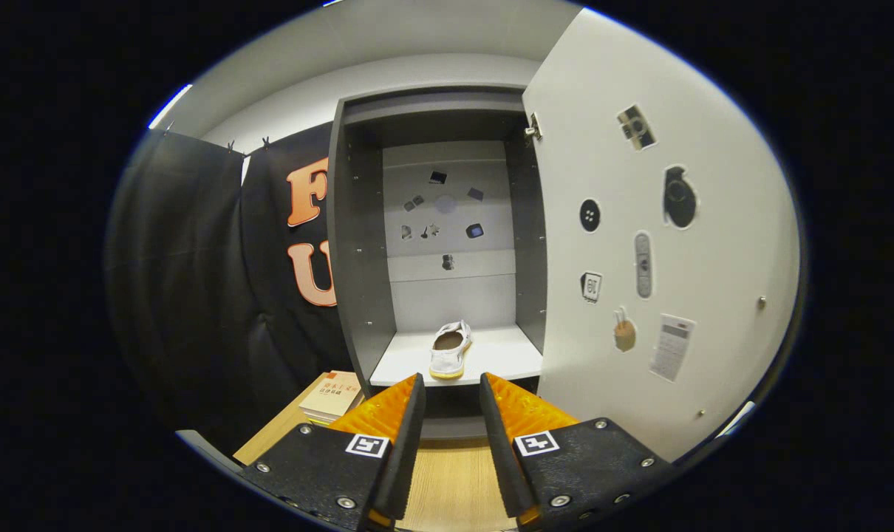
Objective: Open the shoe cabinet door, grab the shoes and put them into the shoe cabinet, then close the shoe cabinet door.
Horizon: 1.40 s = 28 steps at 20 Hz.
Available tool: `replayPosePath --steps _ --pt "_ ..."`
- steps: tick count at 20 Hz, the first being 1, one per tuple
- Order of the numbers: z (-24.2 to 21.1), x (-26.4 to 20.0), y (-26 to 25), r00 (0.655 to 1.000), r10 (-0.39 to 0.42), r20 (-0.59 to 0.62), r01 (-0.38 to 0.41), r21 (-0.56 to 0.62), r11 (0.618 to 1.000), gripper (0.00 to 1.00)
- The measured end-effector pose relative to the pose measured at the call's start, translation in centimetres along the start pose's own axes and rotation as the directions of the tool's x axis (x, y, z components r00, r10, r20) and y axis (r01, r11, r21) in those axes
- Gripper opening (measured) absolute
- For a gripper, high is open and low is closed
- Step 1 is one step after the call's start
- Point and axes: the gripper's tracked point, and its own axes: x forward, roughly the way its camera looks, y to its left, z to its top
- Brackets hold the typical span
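the tongs [451, 388] hang parted and empty; the white shoe [449, 350] sits on the cabinet shelf [506, 356] just ahead, lengthwise away from them, open door [639, 258] at right.

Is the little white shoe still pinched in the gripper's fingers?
No. The small white slip-on shoe sits alone on the white cabinet shelf, beyond the gripper, whose fingers are apart with nothing between them.
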Motion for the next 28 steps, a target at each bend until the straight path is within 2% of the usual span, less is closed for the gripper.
replayPosePath --steps 12,17,19,20,24,28 --pt "0.4 -14.2 -9.2 0.979 -0.192 0.065 0.191 0.017 0.981 0.48" --pt "1.0 -17.5 -13.6 0.958 -0.278 0.066 0.277 0.023 0.961 0.48" --pt "0.6 -18.0 -15.7 0.95 -0.308 0.052 0.306 0.036 0.951 0.49" --pt "0.5 -18.2 -16.6 0.947 -0.318 0.05 0.316 0.043 0.948 0.54" --pt "0.7 -17.9 -20.2 0.932 -0.361 0.046 0.359 0.04 0.932 0.59" --pt "1.6 -16.3 -21.8 0.937 -0.345 0.047 0.343 0.053 0.938 0.61"
